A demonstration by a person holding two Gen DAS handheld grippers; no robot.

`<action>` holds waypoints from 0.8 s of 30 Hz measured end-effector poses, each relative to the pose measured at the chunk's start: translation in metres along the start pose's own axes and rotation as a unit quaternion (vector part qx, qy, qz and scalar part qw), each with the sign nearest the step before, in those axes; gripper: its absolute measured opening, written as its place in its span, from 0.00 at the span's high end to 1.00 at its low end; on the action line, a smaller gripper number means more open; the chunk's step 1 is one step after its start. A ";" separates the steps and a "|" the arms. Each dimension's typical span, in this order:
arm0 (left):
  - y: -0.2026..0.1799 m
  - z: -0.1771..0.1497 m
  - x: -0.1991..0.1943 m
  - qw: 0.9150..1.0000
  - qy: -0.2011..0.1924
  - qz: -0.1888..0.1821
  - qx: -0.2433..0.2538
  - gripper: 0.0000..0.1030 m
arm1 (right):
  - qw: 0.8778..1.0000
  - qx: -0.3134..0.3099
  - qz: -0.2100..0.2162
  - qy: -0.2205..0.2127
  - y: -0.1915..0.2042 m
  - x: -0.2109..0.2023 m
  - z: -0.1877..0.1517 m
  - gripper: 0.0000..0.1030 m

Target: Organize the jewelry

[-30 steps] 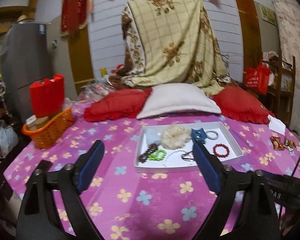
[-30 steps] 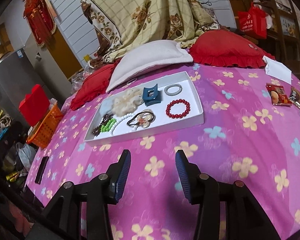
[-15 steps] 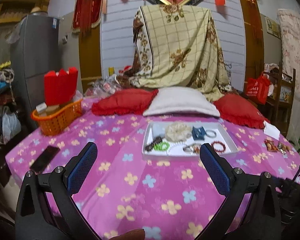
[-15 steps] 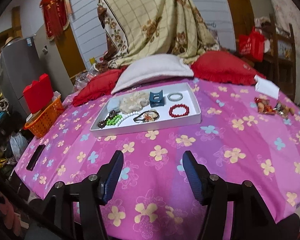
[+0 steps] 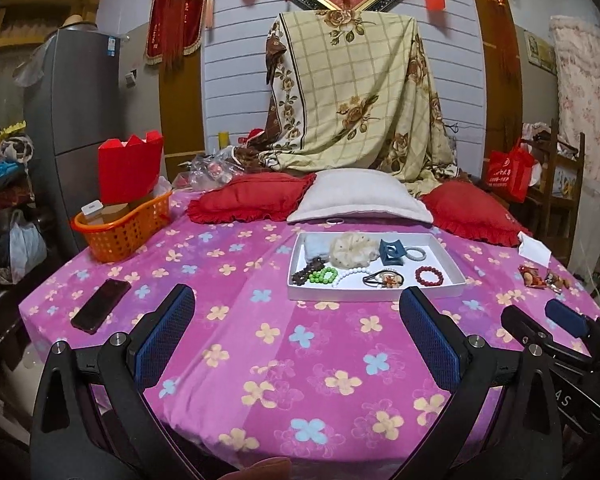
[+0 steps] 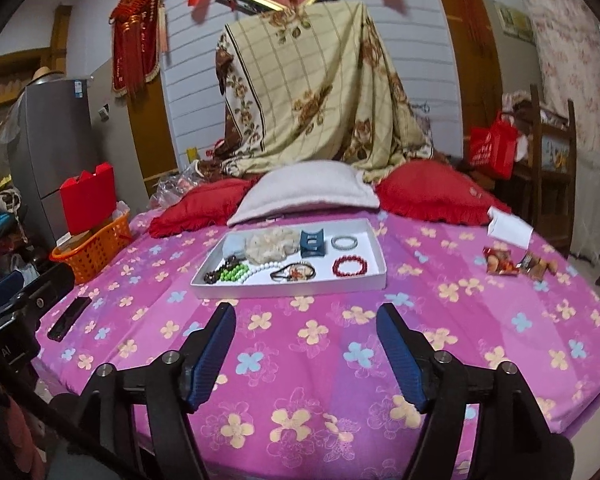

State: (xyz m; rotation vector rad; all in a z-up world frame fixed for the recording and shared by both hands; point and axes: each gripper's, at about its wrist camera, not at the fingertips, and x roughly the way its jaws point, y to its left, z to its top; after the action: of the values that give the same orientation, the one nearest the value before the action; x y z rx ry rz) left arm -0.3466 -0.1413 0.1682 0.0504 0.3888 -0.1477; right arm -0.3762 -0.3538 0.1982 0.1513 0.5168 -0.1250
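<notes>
I have both grippers held above the near edge of the bed (image 5: 260,360), well short of the white tray (image 5: 374,293) that sits in the middle of the pink flowered cover. My left gripper (image 5: 296,332) has its blue pads spread wide with nothing between them. My right gripper (image 6: 306,350) is also open, a little less widely, and holds nothing.

The tray carries all the jewelry I can see. Along its near side, from left to right, lie a dark bead bracelet (image 5: 306,272), a green bead bracelet (image 5: 322,275), a white bead strand (image 5: 350,274), a tangle of dark hair ties (image 5: 384,279) and a red bead bracelet (image 5: 429,276). Along the far side sit a pale folded cloth (image 5: 311,246), a cream scrunchie (image 5: 354,248), a blue hair clip (image 5: 392,252) and a grey bangle (image 5: 415,255).

Left of the tray, near the bed's edge, a dark phone (image 5: 100,306) lies flat on the cover. Farther left stands an orange basket (image 5: 124,232) with a red box (image 5: 129,170) rising out of it. Beyond the tray, two red cushions and a grey pillow (image 5: 360,198) rest against a draped plaid blanket (image 5: 356,96). On the right, some small snack packets (image 5: 540,278) lie on the cover.
</notes>
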 end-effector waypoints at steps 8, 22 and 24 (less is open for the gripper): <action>0.002 -0.004 -0.004 1.000 0.009 -0.001 0.002 0.01 | 1.000 -0.013 -0.009 -0.010 0.006 -0.007 -0.003 0.22; 0.010 -0.014 0.009 0.999 0.052 -0.007 -0.009 0.01 | 1.000 -0.012 -0.016 0.005 0.006 -0.001 -0.010 0.21; 0.009 -0.015 0.011 0.998 0.056 -0.008 -0.006 0.01 | 1.000 -0.012 -0.016 0.009 0.006 0.001 -0.011 0.21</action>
State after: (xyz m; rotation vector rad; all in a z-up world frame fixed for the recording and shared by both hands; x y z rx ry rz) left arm -0.3411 -0.1329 0.1501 0.0433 0.5028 -0.1578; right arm -0.3799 -0.3461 0.1887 0.1203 0.5379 -0.1480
